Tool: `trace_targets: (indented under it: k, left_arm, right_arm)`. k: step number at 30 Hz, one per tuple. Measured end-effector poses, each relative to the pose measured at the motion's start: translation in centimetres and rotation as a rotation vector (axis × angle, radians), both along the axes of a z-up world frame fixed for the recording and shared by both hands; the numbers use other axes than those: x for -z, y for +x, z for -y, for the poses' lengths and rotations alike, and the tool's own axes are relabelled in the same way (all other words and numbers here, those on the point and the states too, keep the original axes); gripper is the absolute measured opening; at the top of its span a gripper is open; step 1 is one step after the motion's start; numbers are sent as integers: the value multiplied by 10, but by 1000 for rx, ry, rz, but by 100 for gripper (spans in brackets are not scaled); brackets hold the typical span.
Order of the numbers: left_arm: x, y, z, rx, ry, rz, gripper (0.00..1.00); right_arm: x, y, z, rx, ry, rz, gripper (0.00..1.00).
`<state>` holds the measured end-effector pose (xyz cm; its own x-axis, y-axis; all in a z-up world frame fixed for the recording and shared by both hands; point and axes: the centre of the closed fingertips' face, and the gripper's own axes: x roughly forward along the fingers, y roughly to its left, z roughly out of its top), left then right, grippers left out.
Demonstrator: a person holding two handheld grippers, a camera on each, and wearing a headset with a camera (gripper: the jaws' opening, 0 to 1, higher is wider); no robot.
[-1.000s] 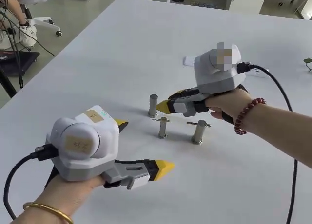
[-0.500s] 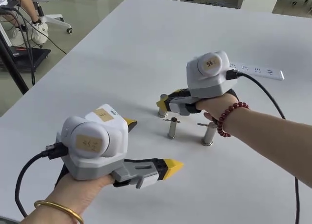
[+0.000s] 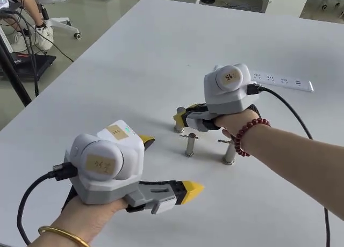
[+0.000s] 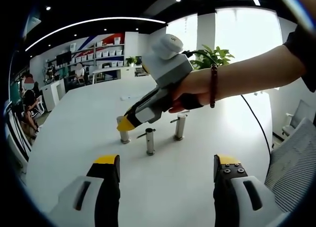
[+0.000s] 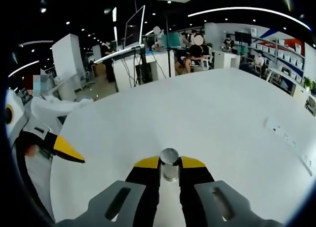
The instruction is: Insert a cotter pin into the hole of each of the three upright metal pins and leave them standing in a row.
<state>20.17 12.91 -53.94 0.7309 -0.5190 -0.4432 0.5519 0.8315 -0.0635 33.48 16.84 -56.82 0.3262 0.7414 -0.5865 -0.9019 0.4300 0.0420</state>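
Steel pin (image 5: 169,163), last of 3 lacking a cotter, got pinched between right gripper (image 3: 180,118) jaws after approach; left gripper (image 4: 168,162) jaws spread.

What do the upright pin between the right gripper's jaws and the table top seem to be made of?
Pin: most likely metal, perhaps steel, with a smooth grey finish; its flat top shines and reflects light. Table top: matte white, even, without grain; probably laminate or painted board, but the look leaves this open.
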Motion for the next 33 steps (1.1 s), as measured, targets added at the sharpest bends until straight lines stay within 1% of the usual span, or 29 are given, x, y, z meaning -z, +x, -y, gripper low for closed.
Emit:
trace_targets:
  k: [2, 5, 9, 12, 14, 16, 18, 21, 23, 27, 30, 33]
  left_arm:
    - [0, 0, 1, 4, 4, -2, 77]
    - [0, -1, 2, 9, 0, -2, 77]
    - [2, -1, 3, 10, -1, -8, 77]
    - [1, 0, 3, 8, -12, -5, 77]
    - [1, 0, 3, 7, -14, -6, 77]
    - [1, 0, 4, 11, -8, -7, 78]
    - [0, -1, 6, 15, -13, -5, 78]
    - [1, 0, 7, 22, -4, -3, 78]
    - [0, 0, 8, 27, -2, 0, 79]
    - [-2, -2, 11, 40, -5, 6, 83]
    - [-5, -2, 15, 53, -13, 19, 86]
    - [-7, -3, 19, 65, -24, 25, 89]
  right_arm:
    - [0, 1, 0, -23, -20, 31, 8]
    - [-1, -2, 0, -17, -18, 20, 8]
    - [-1, -1, 1, -29, -29, 23, 8]
    - [-1, 3, 7, -7, -18, 7, 8]
    - [-4, 2, 12, 1, -12, 6, 8]
    - [-6, 3, 18, 6, -16, 13, 8]
    - [-8, 6, 25, 13, -18, 17, 8]
    - [-9, 9, 36, 15, -20, 20, 8]
    - [-12, 8, 46, 22, -37, 31, 8]
    - [-15, 13, 68, 51, -37, 28, 8]
    - [-12, 15, 84, 63, -49, 32, 8]
    - [-12, 14, 98, 73, -67, 34, 8]
